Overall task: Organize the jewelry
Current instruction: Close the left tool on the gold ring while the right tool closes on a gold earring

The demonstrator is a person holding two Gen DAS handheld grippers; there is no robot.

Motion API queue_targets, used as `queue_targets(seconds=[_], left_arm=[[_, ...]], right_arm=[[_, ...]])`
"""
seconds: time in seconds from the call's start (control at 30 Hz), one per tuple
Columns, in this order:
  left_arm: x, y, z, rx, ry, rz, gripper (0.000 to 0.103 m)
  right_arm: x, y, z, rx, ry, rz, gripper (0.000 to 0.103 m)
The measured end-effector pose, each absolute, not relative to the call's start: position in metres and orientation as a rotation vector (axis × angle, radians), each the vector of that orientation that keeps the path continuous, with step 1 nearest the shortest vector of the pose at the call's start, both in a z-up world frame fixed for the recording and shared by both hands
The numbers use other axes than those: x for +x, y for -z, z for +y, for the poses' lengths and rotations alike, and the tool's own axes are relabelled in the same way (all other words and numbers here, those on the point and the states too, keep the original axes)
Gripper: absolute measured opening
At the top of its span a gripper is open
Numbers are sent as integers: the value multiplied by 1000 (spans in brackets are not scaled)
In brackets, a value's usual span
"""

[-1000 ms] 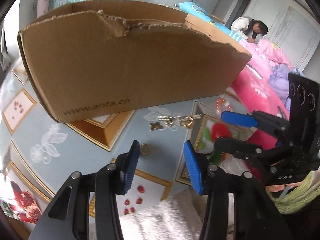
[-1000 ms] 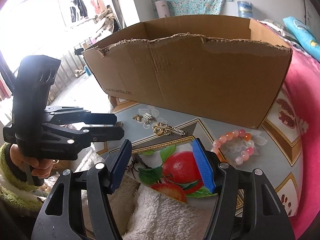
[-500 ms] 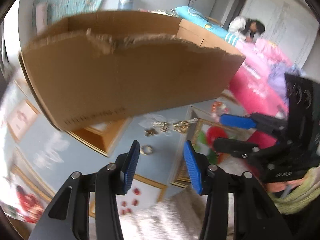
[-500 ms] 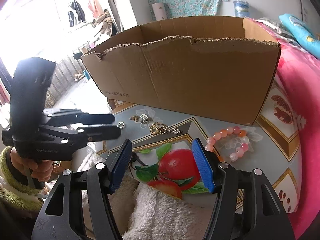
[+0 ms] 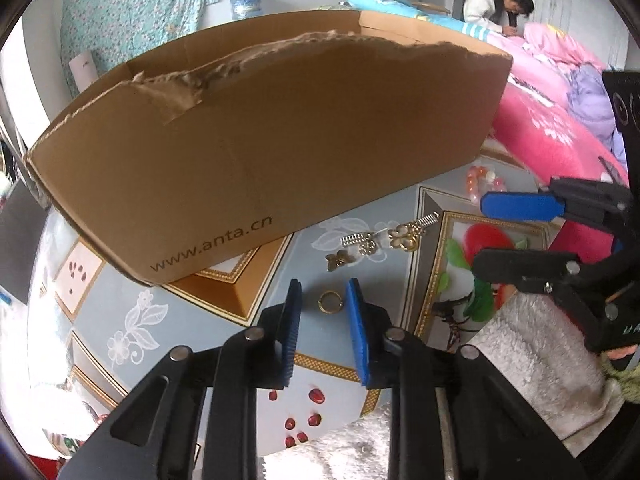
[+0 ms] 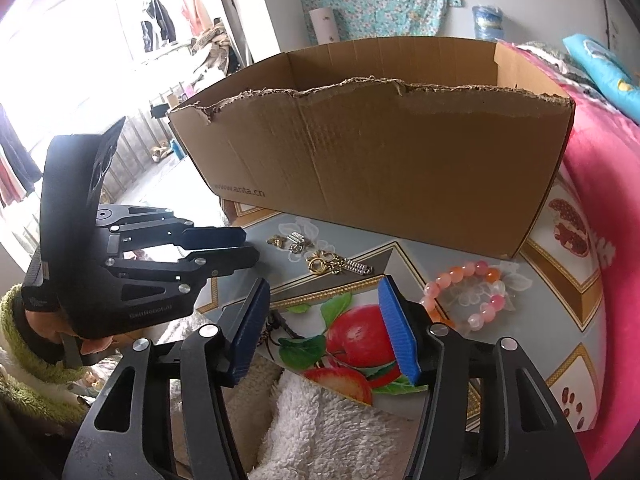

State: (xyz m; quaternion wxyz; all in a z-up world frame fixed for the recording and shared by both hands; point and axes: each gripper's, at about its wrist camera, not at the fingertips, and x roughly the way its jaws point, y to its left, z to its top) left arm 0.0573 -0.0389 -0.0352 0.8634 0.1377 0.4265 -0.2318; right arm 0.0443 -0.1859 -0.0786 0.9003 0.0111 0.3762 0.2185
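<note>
While its jaws have just been closing, left hand-held gripper unclamped around gold ring.

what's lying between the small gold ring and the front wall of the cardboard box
In the left wrist view, gold butterfly and flower charms lie on the patterned tablecloth between the gold ring and the brown cardboard box.

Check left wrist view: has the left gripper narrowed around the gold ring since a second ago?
Yes. The left gripper has just been closing; its pads now flank the gold ring lying on the tablecloth, not yet touching.
</note>
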Motion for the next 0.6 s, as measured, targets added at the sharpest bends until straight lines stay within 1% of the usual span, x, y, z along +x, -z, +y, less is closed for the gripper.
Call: queue_targets(seconds=[0.07,0.1,0.17,0.37,0.6], left_arm=[[56,36,-41,294,490,889,13],[55,35,-40,298,488,884,12],[55,36,-40,297,492,878,12],[57,35,-36,273,489,870,11],[56,32,-25,232,503,860,11]], right_arm=[[45,79,-187,22,-450,780,49],[46,79,-187,21,-450,780,48],[46,78,-186,14,-448,778,48],[50,76,-179,-33,-447,772,41],[62,76,-168,-136,-482,780,38]])
